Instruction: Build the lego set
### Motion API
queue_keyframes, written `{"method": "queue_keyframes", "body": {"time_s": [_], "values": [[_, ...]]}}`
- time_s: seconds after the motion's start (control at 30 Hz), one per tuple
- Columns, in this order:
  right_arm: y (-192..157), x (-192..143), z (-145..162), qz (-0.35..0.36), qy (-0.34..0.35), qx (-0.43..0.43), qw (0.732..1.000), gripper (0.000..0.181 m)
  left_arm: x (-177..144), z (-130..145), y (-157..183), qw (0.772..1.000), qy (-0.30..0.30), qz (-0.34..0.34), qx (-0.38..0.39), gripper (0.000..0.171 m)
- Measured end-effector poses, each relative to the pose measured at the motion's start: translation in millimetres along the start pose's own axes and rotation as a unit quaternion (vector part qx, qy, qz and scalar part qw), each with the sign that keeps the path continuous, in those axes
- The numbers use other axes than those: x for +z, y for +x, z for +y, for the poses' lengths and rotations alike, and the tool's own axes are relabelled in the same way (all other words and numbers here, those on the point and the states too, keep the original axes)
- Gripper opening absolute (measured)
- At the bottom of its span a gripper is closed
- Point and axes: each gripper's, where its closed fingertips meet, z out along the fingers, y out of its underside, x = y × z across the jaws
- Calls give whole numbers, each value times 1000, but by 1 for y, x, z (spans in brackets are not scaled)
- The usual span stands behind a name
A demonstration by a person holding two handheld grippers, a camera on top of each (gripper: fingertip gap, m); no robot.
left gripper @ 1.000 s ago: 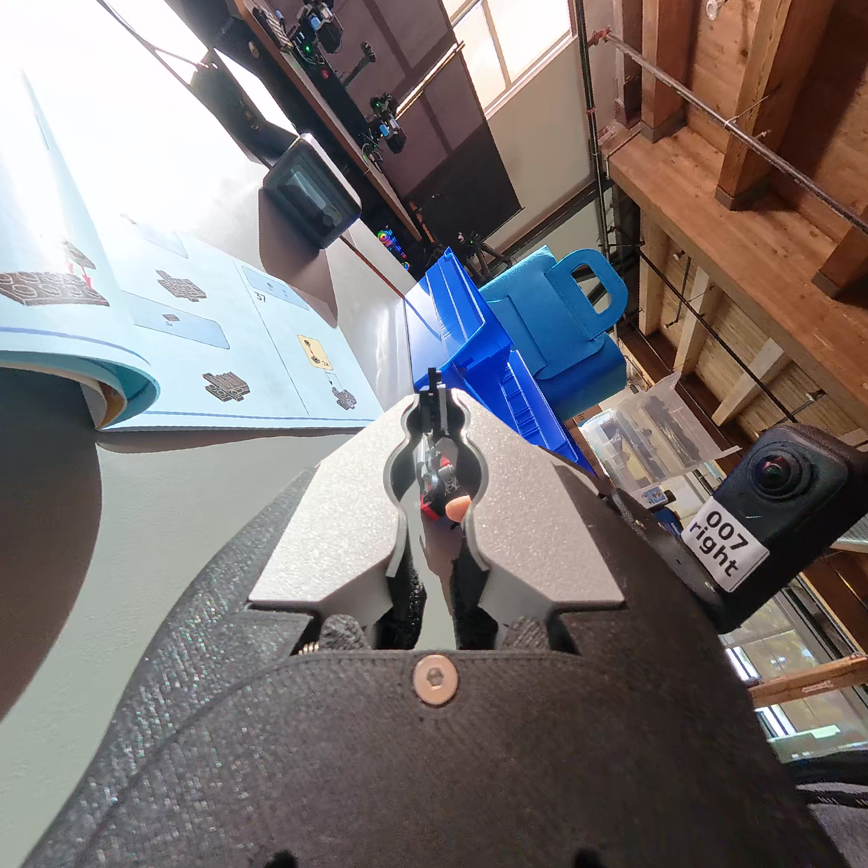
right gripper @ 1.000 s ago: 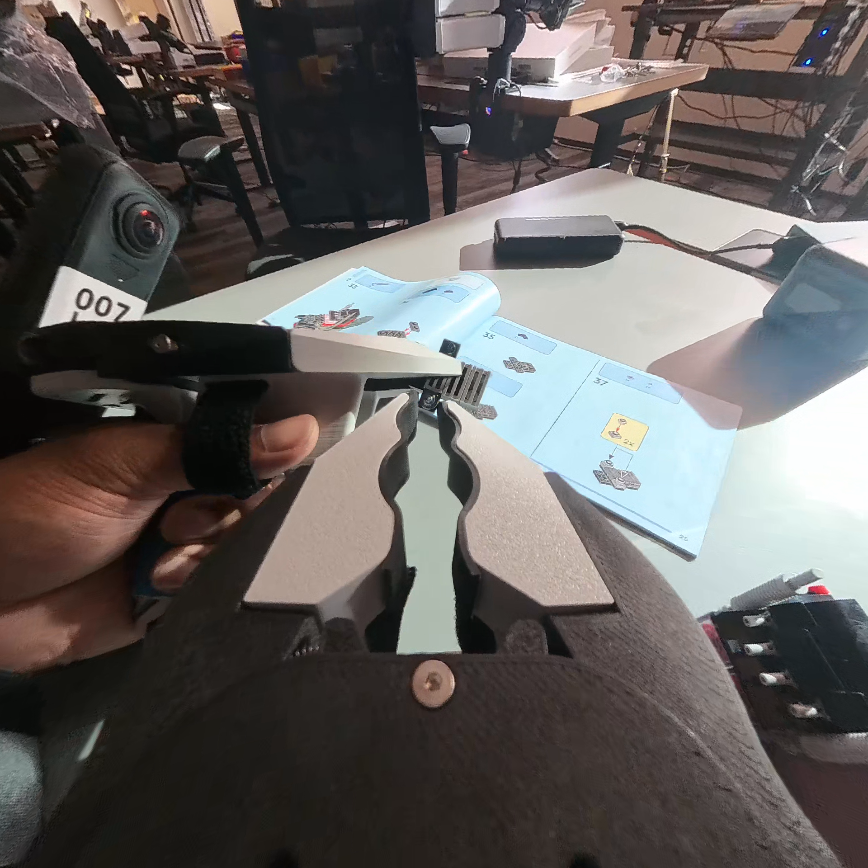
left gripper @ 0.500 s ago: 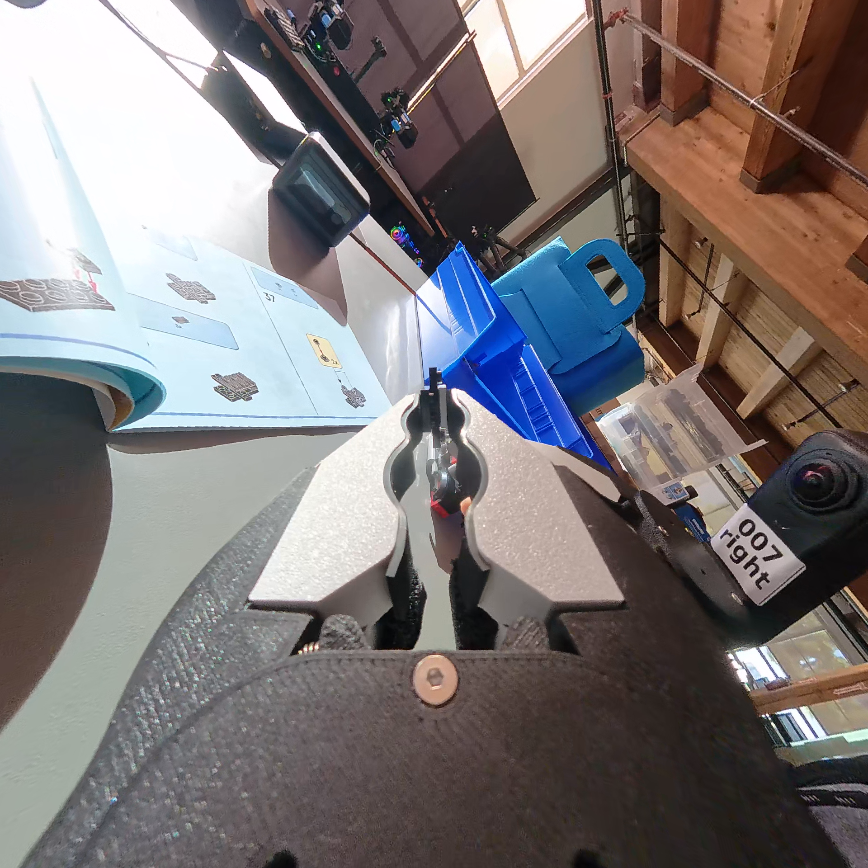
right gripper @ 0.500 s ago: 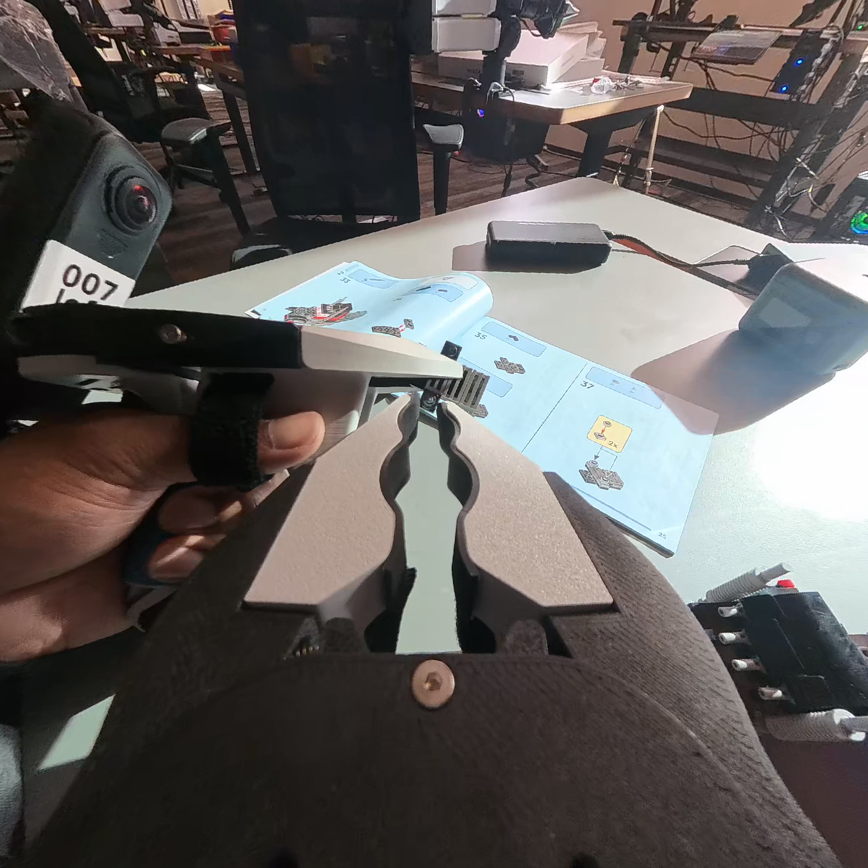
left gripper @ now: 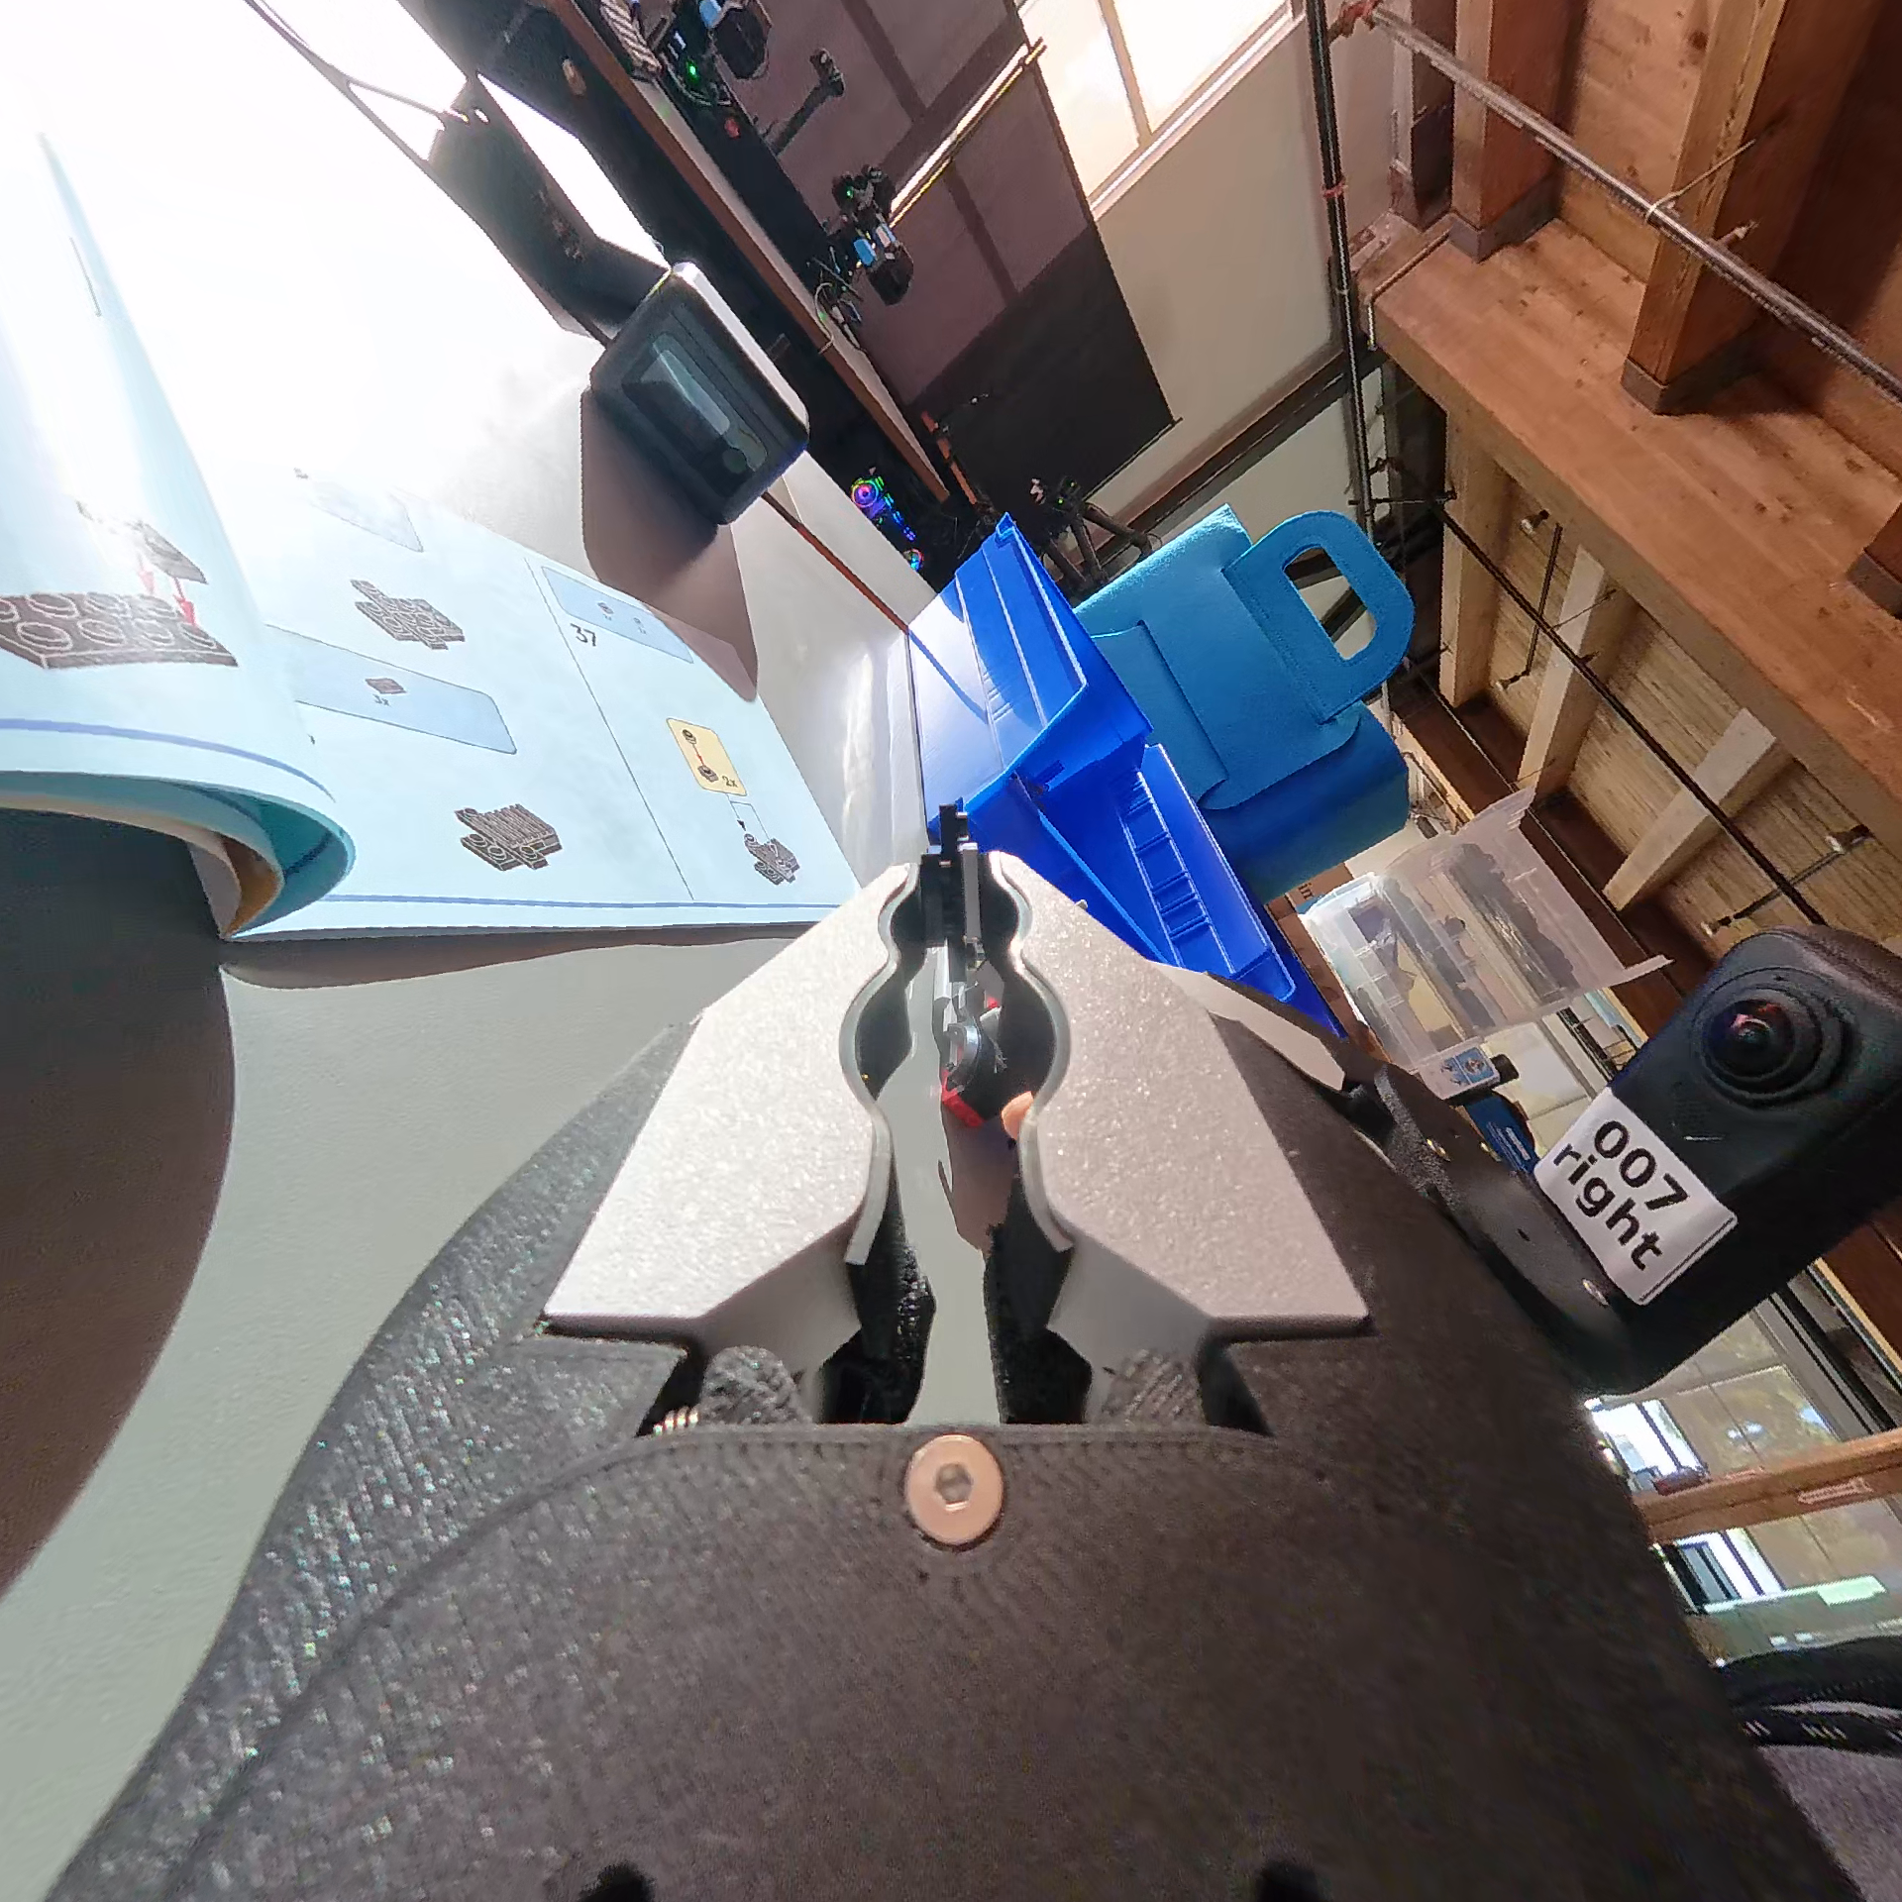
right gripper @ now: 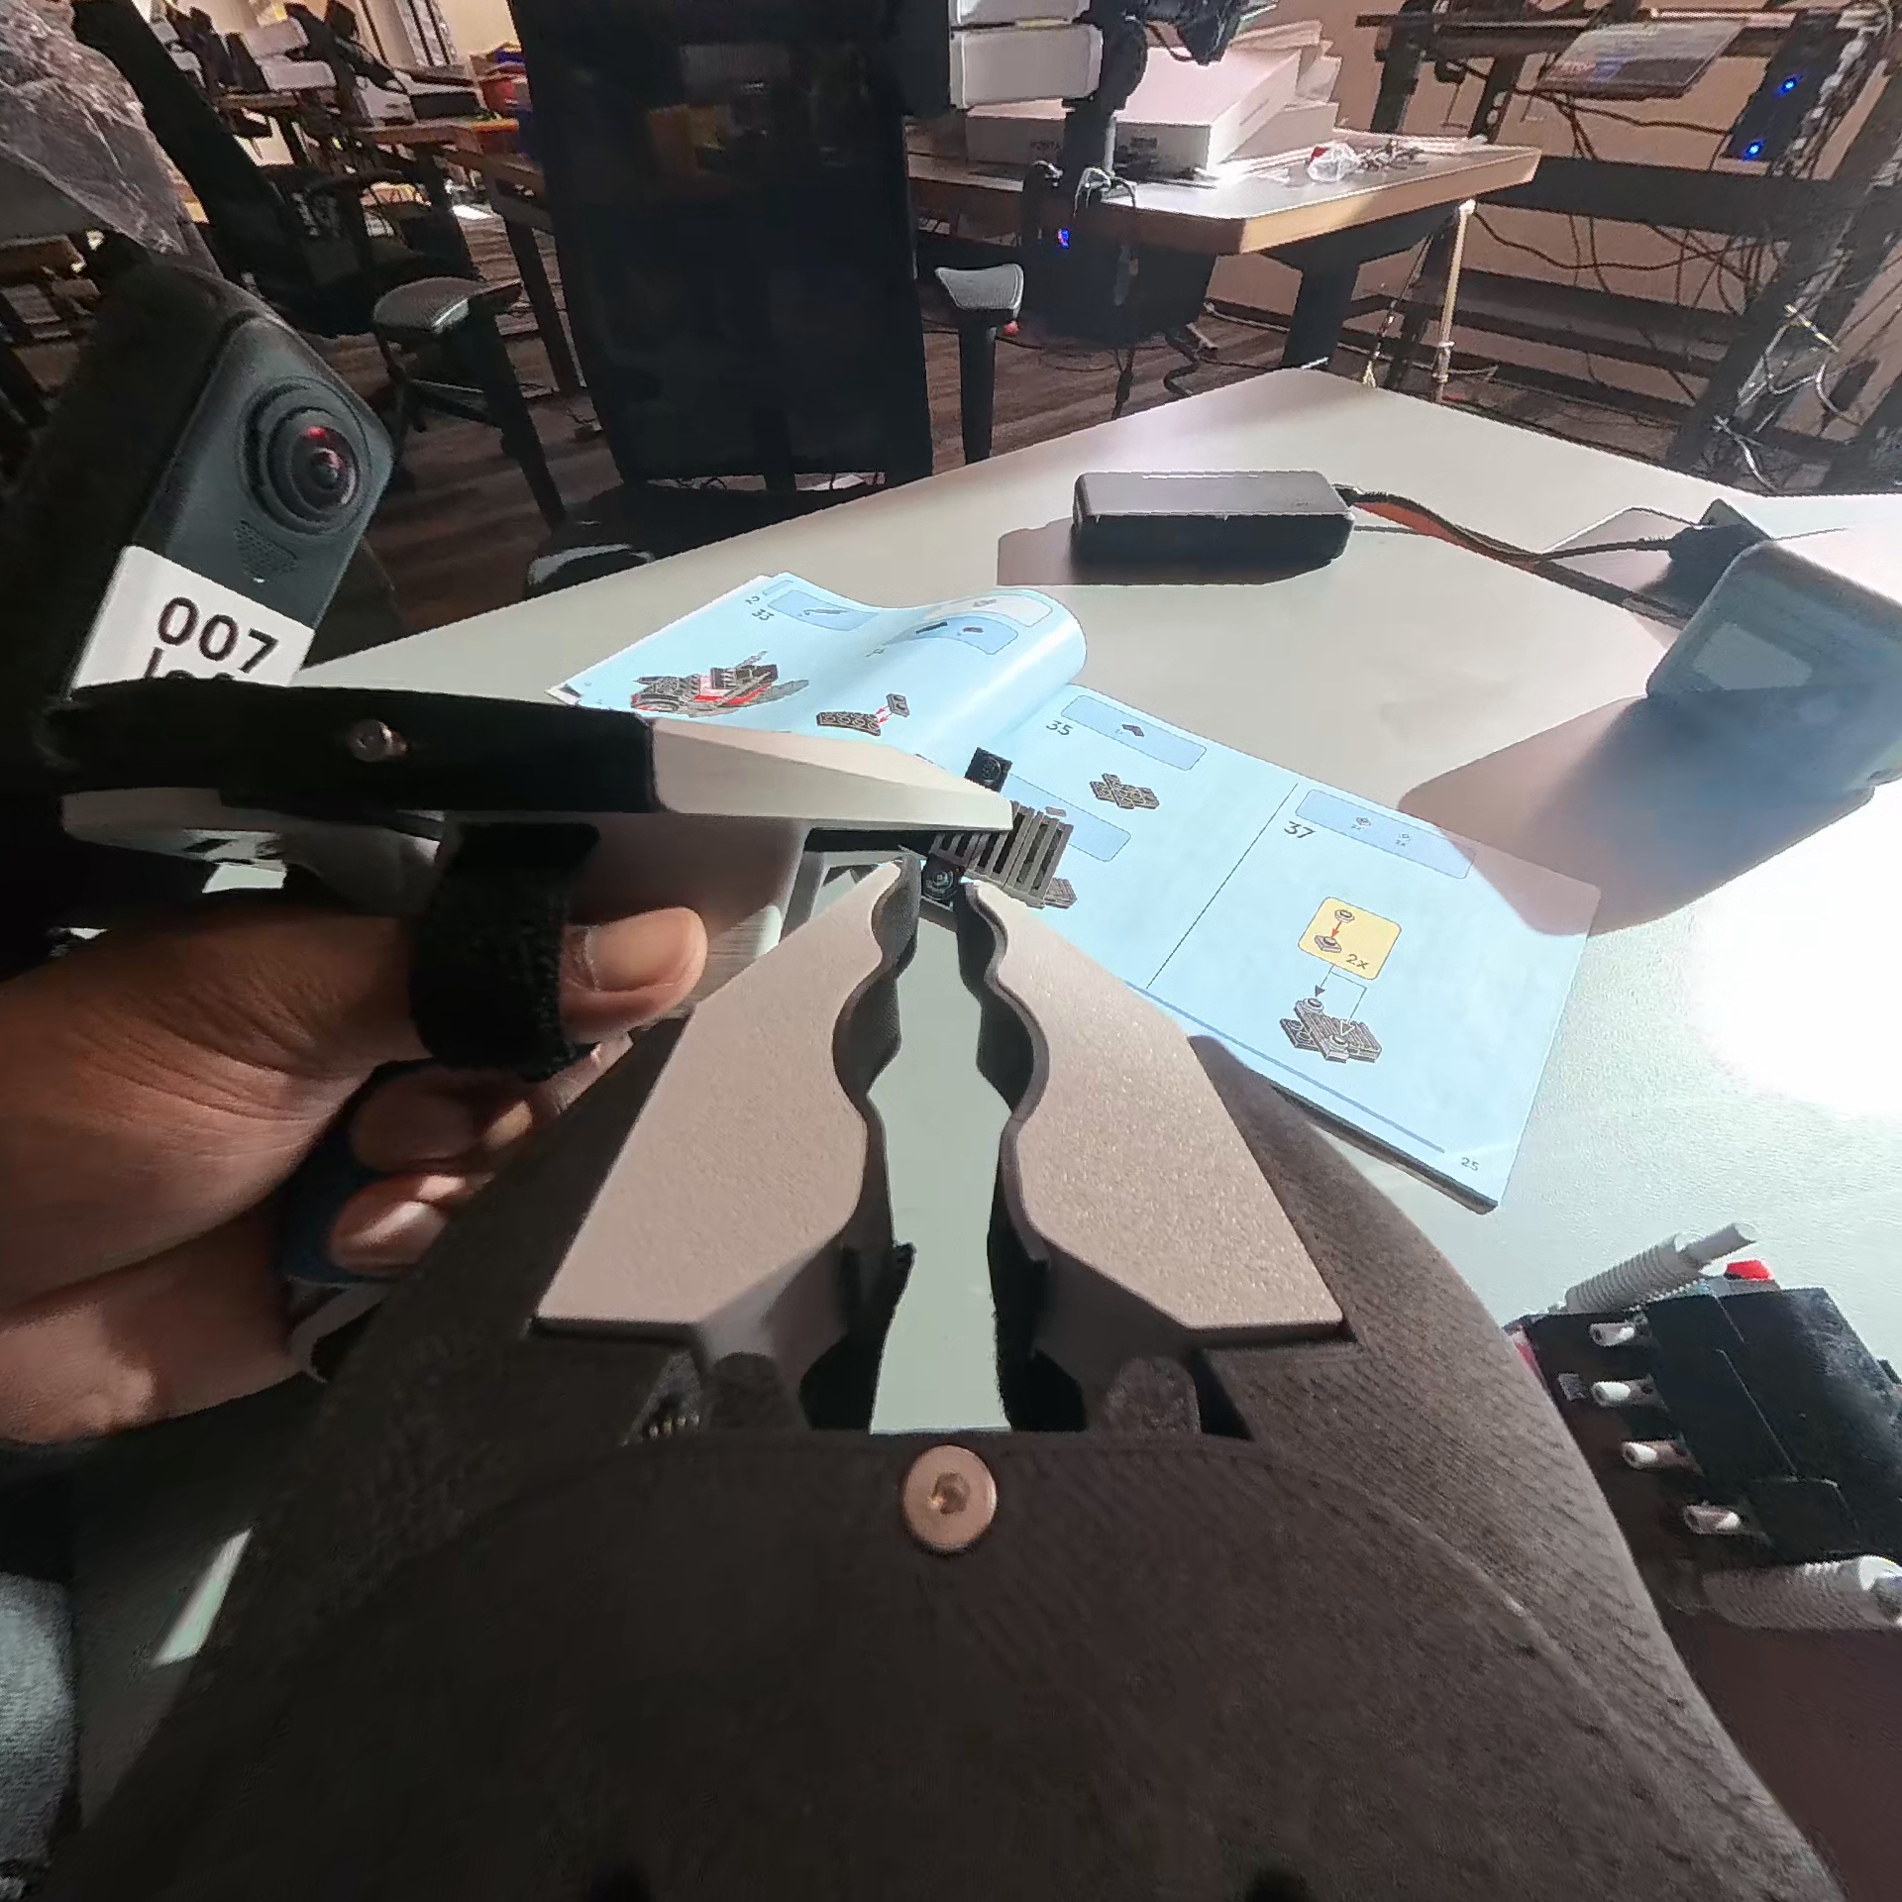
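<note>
Left gripper (left gripper: pixel 952 906) pinched the tiny lego sub-assembly (left gripper: pixel 962 988); right gripper (right gripper: pixel 931 895) nipped its small piece. Light, stiff, probably pops apart easily.

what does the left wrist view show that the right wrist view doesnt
Only the left wrist view shows the blue bin and blue felt bag. Only the right wrist view shows the black power brick, a hand and the black lego build. Both show the open instruction booklet, grey table and small lego assembly.

Grey table (right gripper: pixel 1338 638) under open booklet (right gripper: pixel 1287 926)
</note>
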Motion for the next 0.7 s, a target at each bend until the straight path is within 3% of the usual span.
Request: {"method": "queue_keyframes", "body": {"time_s": [0.33, 0.7], "values": [[4, -5, -3, -35, 28, 84, 995, 0, -1, -2, -3, 1000, -1, 6, -27, 9], [0, -2, 2, -15, 7, 22, 1000, 4, 1, 1, -2, 1000, -8, 4, -16, 9]]}}
